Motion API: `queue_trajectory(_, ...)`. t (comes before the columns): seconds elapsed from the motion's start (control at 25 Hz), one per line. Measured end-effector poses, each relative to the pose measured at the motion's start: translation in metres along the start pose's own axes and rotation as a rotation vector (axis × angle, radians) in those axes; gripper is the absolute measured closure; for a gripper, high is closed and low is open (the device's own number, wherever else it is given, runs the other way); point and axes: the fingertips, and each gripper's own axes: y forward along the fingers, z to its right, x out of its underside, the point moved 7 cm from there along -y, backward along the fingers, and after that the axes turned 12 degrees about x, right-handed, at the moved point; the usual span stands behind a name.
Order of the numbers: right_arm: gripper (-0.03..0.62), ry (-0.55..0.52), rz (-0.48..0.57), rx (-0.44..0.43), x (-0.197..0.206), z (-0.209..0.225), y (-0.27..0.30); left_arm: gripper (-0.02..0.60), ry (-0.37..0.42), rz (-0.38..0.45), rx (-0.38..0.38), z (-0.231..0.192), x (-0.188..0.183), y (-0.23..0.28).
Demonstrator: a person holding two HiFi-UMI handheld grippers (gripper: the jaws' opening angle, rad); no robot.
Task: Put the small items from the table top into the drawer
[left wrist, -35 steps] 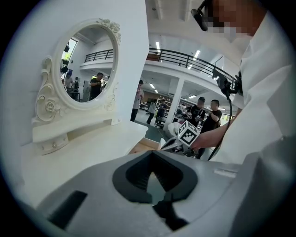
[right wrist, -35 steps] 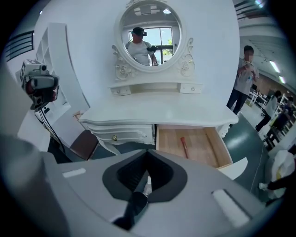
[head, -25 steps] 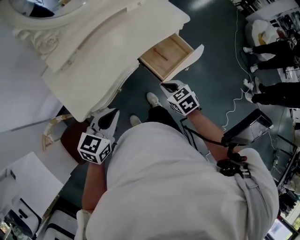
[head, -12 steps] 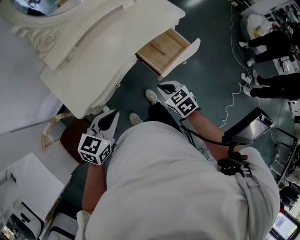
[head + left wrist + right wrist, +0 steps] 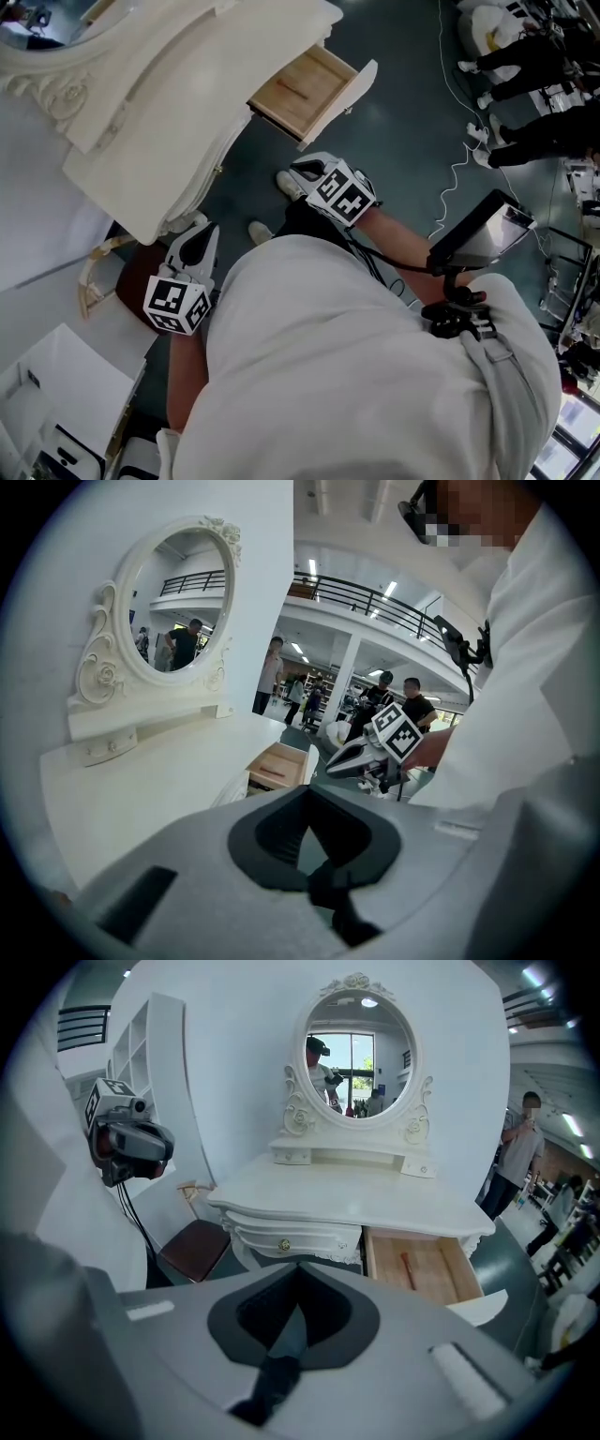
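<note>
The white dressing table (image 5: 178,103) stands at the upper left of the head view, and I see no small items on its top. Its wooden drawer (image 5: 298,86) is pulled open; the right gripper view shows a slim reddish item (image 5: 406,1270) lying in the drawer (image 5: 419,1266). My right gripper (image 5: 300,170) is shut and empty, in the air just below the drawer. My left gripper (image 5: 201,231) is also shut and empty, near the table's front edge, above a dark red chair seat (image 5: 131,286). Each gripper appears in the other's view: right gripper (image 5: 342,759), left gripper (image 5: 128,1144).
An oval mirror (image 5: 361,1046) rises behind the table top. People (image 5: 530,66) stand at the far right, and a white cable (image 5: 457,173) trails across the dark floor. A black screen (image 5: 483,230) hangs at my chest. White boxes (image 5: 56,394) sit at the lower left.
The whole head view has slid up and to the left. Both grippers stay shut and empty, at about the same distance from the drawer.
</note>
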Motion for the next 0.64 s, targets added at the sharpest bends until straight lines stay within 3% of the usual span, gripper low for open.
queue_trajectory(0.64,0.594,-0.001,0.002,0.037,-0.014,0.029,0.011,0.586,0.025,-0.009,0.018,-0.017,-0.027,0.012)
